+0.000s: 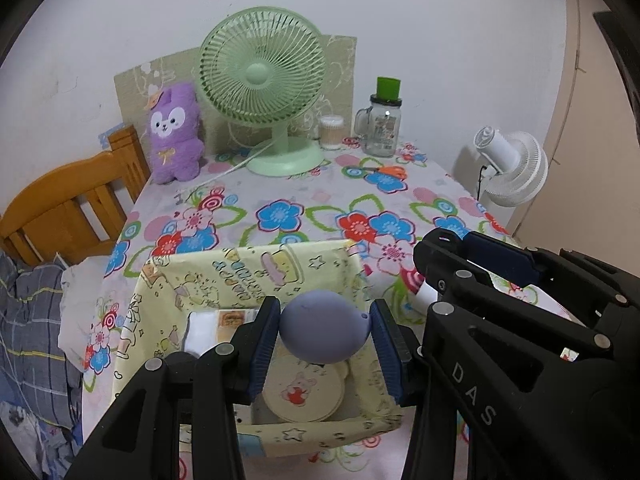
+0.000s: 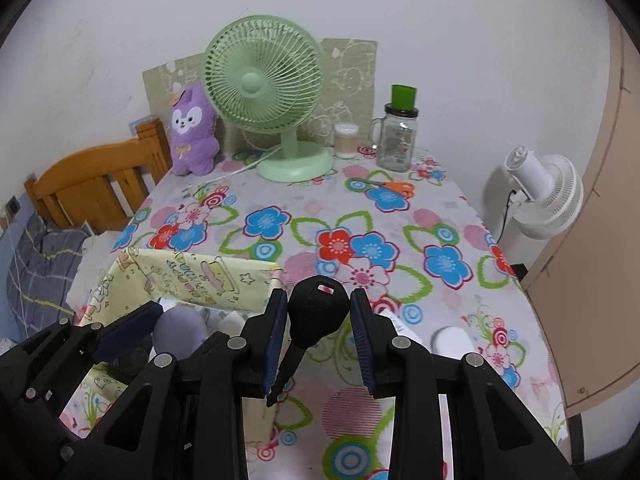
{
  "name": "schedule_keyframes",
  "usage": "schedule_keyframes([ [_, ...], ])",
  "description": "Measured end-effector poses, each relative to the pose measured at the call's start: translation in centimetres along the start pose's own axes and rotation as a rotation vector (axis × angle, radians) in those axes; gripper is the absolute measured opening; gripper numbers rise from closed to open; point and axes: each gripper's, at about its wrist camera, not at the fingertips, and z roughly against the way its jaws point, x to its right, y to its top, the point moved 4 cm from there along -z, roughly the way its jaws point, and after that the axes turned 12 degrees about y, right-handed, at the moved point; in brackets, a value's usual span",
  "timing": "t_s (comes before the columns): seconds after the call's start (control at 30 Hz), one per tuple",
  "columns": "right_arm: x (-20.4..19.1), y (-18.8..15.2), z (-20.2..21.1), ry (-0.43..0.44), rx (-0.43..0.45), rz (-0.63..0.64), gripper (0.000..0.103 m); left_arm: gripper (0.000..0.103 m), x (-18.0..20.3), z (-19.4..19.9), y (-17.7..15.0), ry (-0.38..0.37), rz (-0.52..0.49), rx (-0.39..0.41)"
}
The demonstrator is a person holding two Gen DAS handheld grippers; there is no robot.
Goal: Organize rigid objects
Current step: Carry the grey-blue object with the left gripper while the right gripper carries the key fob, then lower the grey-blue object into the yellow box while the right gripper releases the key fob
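Now | purple egg [image 1: 322,326] clamped in left hand-held gripper [image 1: 326,332] | above yellow box [image 1: 376,276]

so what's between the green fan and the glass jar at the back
A small clear tub of cotton swabs stands between the green fan and the glass jar; both wrist views show it.

The yellow cartoon-print fabric storage box [image 1: 224,276] is the landmark: its near wall is partly hidden behind black gripper frames, and a round cream coaster with a bear print [image 1: 304,394] inside it is half covered by the lavender egg-shaped object [image 1: 322,326]. The printed white packet [image 1: 218,326] inside is too blurred to read.
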Motion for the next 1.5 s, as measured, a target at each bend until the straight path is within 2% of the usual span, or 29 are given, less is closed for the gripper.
schedule_keyframes([
  [0.53, -3.0, 1.0, -3.9, 0.041, -0.037, 0.05, 0.035, 0.048, -3.7, -3.2, -0.1, 0.043, 0.041, -0.045],
  [0.77, -3.6, 1.3, -5.7, 0.06, -0.053, 0.056, 0.035, 0.048, -5.6, -5.3, -0.2, 0.068, 0.062, -0.09],
  [1.13, -4.7, 1.2, -8.3, 0.08, -0.091, 0.074, 0.035, 0.048, -7.3, -8.0, -0.7, 0.105, 0.064, -0.142],
  [1.37, -6.0, 1.1, -9.6, 0.095, -0.118, 0.104, 0.035, 0.048, -7.6, -8.1, -1.1, 0.102, 0.065, -0.162],
  [1.43, -6.1, 1.0, -10.0, 0.102, -0.126, 0.103, 0.036, 0.051, -7.8, -8.2, -1.2, 0.108, 0.066, -0.168],
  [1.5, -6.2, 0.9, -10.2, 0.113, -0.134, 0.096, 0.036, 0.058, -7.9, -8.2, -1.2, 0.109, 0.067, -0.166],
])
